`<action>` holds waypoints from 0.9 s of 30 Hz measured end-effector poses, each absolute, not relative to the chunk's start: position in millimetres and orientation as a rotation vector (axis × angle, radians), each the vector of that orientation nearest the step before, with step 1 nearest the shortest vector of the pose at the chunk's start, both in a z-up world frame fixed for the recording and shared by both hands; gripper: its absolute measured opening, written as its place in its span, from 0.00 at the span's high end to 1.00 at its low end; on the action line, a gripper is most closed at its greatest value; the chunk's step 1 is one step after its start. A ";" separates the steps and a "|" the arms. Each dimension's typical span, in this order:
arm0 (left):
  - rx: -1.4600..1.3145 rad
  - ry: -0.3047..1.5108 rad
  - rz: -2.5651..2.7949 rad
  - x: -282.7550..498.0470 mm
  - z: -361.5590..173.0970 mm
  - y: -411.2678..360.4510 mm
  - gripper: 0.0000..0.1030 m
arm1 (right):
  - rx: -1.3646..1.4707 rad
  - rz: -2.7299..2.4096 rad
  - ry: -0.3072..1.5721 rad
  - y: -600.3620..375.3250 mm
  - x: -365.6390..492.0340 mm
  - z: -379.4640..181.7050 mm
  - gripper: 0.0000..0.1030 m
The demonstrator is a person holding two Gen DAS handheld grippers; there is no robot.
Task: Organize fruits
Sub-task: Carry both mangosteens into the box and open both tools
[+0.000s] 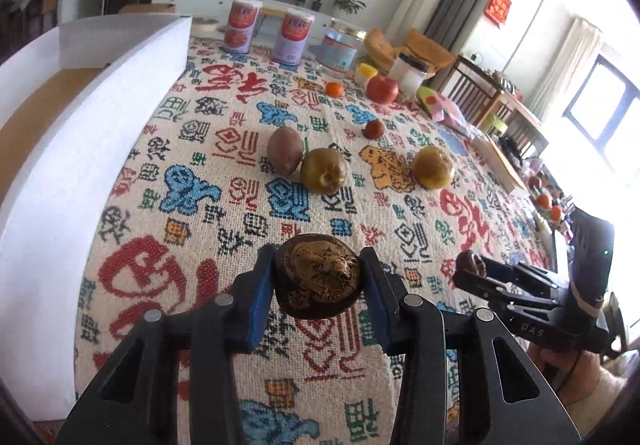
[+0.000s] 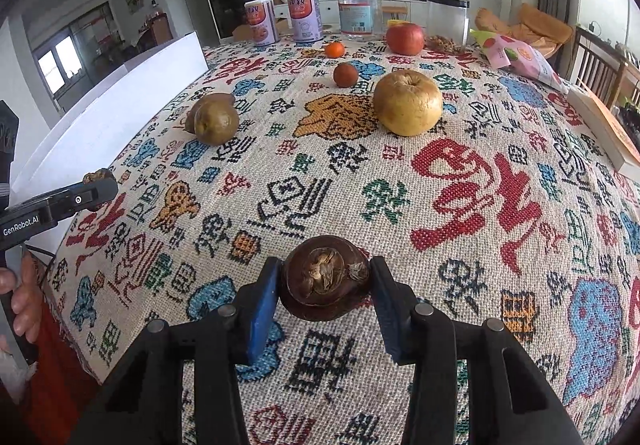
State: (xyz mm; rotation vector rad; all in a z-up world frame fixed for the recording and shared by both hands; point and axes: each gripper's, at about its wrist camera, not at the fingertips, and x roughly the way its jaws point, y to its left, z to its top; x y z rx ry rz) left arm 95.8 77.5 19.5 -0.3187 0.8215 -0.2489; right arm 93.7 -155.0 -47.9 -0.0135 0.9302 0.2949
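Note:
My left gripper (image 1: pixel 319 279) is shut on a dark brown water chestnut (image 1: pixel 319 281) above the patterned tablecloth. My right gripper (image 2: pixel 325 285) is shut on another dark brown water chestnut (image 2: pixel 325 283); it also shows in the left wrist view (image 1: pixel 472 265) at the right. On the cloth lie a purple-brown fruit (image 1: pixel 285 149), a greenish-brown fruit (image 1: pixel 323 169), a yellowish apple (image 2: pixel 408 101), a small dark red fruit (image 2: pixel 345 75), a small orange (image 2: pixel 334 49) and a red apple (image 2: pixel 405 38). A white box (image 1: pixel 80 117) stands at the left.
At the table's far edge stand two purple cans (image 2: pixel 285 23), a clear plastic jar (image 2: pixel 359 13) and a second clear container (image 2: pixel 447 21). A pink snack bag (image 2: pixel 520 57) and a book (image 2: pixel 608 129) lie at the right. Chairs stand beyond the right edge.

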 end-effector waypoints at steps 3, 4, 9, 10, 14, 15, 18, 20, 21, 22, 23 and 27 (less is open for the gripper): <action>-0.404 0.747 -0.239 72.6 66.5 109.9 0.58 | -0.003 0.454 0.904 -104.9 97.8 -16.6 0.57; -0.422 0.717 -0.216 65.0 81.4 124.3 0.58 | -0.004 0.510 0.891 -85.6 100.3 -4.8 0.57; -0.467 0.632 0.027 45.0 116.0 210.1 0.58 | -0.021 0.798 0.837 32.9 108.3 44.8 0.57; -0.470 0.641 0.093 45.1 112.6 226.8 0.58 | -0.020 0.843 0.840 56.3 110.6 49.6 0.56; -0.474 0.727 0.292 53.5 75.1 277.8 0.58 | -0.070 0.939 0.885 148.6 122.8 48.3 0.56; -0.476 0.748 0.318 54.2 62.8 284.1 0.58 | -0.083 0.948 0.908 168.5 127.5 43.7 0.56; -0.429 0.794 0.378 55.4 38.2 287.6 0.58 | -0.093 0.927 0.964 209.6 140.5 29.2 0.56; -0.372 0.805 0.410 54.8 31.6 281.3 0.47 | -0.058 0.905 0.987 219.6 149.6 25.9 0.50; -0.358 0.801 0.418 54.2 32.3 278.4 0.31 | -0.038 0.891 0.985 218.8 153.8 28.6 0.47; -0.353 0.782 0.424 52.6 35.4 276.0 0.19 | -0.018 0.877 0.970 214.5 155.6 33.7 0.42; -0.352 0.752 0.423 50.6 39.7 272.2 0.16 | 0.000 0.871 0.947 207.8 156.0 39.7 0.35; -0.349 0.666 0.347 47.7 60.7 247.8 0.11 | -0.024 0.809 0.812 155.8 149.1 61.0 0.17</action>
